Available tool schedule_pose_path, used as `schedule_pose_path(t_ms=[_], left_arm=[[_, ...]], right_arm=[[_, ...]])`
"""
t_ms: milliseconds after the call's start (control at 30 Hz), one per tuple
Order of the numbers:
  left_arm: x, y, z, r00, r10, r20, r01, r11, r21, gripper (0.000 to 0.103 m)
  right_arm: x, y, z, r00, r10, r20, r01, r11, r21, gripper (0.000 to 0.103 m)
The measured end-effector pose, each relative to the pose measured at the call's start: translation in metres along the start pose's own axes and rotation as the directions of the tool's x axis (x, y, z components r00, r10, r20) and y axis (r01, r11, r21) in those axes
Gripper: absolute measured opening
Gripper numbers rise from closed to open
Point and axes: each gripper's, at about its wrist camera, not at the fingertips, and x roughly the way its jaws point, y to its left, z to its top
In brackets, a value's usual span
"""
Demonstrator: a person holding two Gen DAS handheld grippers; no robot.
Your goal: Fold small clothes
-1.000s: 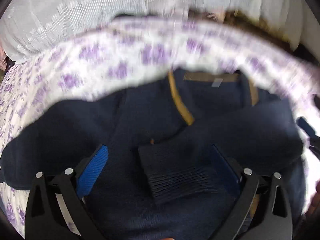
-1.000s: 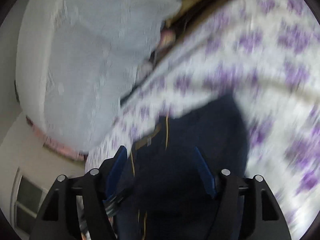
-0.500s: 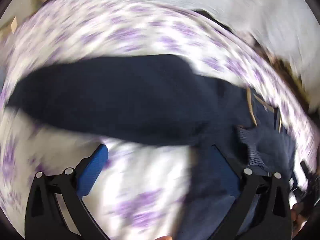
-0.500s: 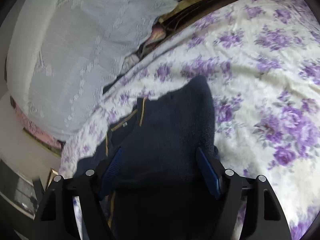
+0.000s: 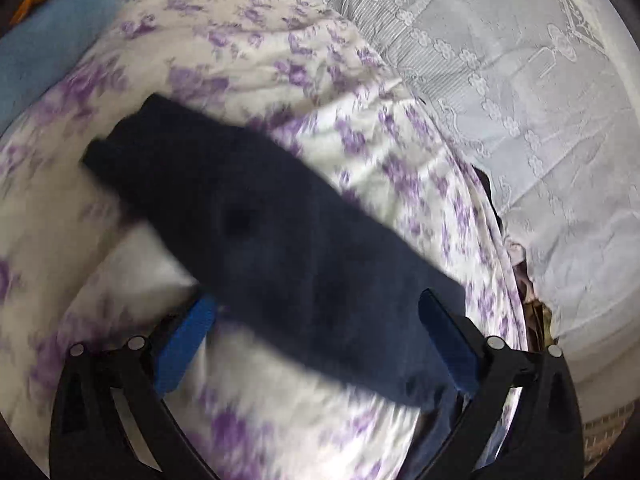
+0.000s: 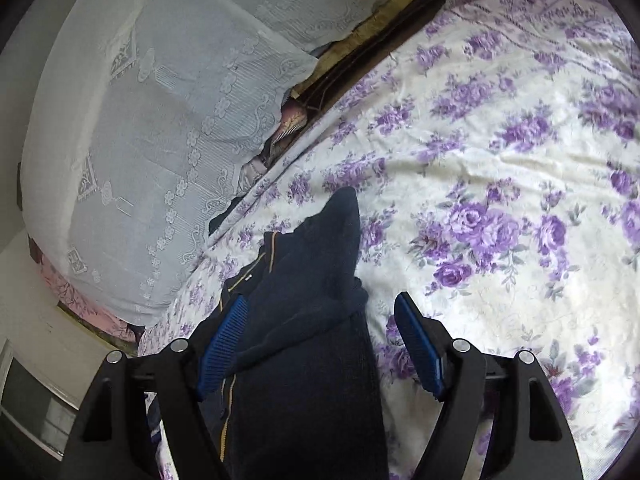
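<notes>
Lying on the bed's flowered sheet [image 6: 500, 152], the navy sweater [image 6: 304, 320] is the one garment in the pictures; in the right wrist view it stretches from the bottom of the frame up toward the sheet's edge beside the white lace cover [image 6: 168, 128], with a sleeve laid over its body and running to a point, and yellow trim with a small neck label showing at its left side. The right gripper [image 6: 320, 320] hovers over it with its jaws spread wide: the left blue pad stands over the knit near the trim, the right blue pad stands over bare sheet just beside the sweater's edge, and neither pad presses on the cloth, so nothing is held. In the left wrist view, which is blurred, a long dark band of the same sweater [image 5: 280, 248] crosses the sheet [image 5: 248, 40] on a slant from upper left to lower right. The left gripper [image 5: 316, 320] also has its jaws far apart; the cloth passes between the two blue pads and overlaps the right one in the picture, but no pinch shows and the left pad stands clear of it. A blue pillow [image 5: 48, 40] lies at the far corner of the bed, and the lace cover [image 5: 520, 100] borders the sheet on the right.
</notes>
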Motion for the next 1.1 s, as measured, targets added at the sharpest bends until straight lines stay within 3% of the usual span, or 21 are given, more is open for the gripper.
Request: schedule_pose_path(t_ms=[67,133,167,200,300,467,633,733,867,1100], left_arm=[[0.003,0.0,0.009,1.0,-0.003,0.021,0.003,1.0,0.0,0.097],[0.008,-0.001,0.016,0.999,0.008,0.036,-0.008,1.0,-0.007,0.074],[0.003,0.007,0.022,0.999,0.013,0.033,-0.013,1.0,-0.004,0.046],[0.004,0.009,0.022,1.0,0.013,0.019,-0.013,1.0,0.001,0.03],[-0.001,0.013,0.02,1.0,0.026,0.004,-0.027,1.0,0.015,0.014],[-0.031,-0.028,0.006,0.998,0.04,0.04,-0.047,0.978,0.202,0.011],[-0.061,-0.091,-0.019,0.994,0.058,0.088,-0.09,0.9,0.426,0.011],[-0.068,-0.127,-0.036,0.996,0.038,0.084,-0.076,0.857,0.51,0.011],[-0.07,-0.166,-0.057,0.995,0.027,0.093,-0.076,0.812,0.579,0.011],[-0.064,-0.212,-0.095,0.997,0.003,0.071,-0.048,0.762,0.645,0.011]], right_arm=[[0.004,-0.002,0.001,1.0,-0.003,0.009,0.003,1.0,-0.001,0.076],[0.007,-0.003,0.003,1.0,-0.005,0.02,0.005,1.0,-0.003,0.076],[0.009,-0.003,0.005,1.0,-0.009,0.029,0.009,1.0,-0.008,0.076],[0.011,-0.002,0.006,0.999,-0.015,0.037,0.016,1.0,-0.018,0.076],[0.024,0.003,0.01,1.0,-0.023,0.009,0.024,0.998,-0.056,0.076],[0.034,0.007,0.014,1.0,0.004,-0.013,-0.005,0.997,-0.077,0.076],[0.031,0.013,0.015,1.0,0.024,0.001,-0.024,0.995,-0.092,0.076],[0.028,0.017,0.014,1.0,0.027,0.01,-0.026,0.994,-0.11,0.076],[0.025,0.016,0.014,0.999,0.033,0.015,-0.031,0.995,-0.099,0.076],[0.023,0.01,0.017,0.999,0.05,0.02,-0.049,0.997,-0.058,0.076]])
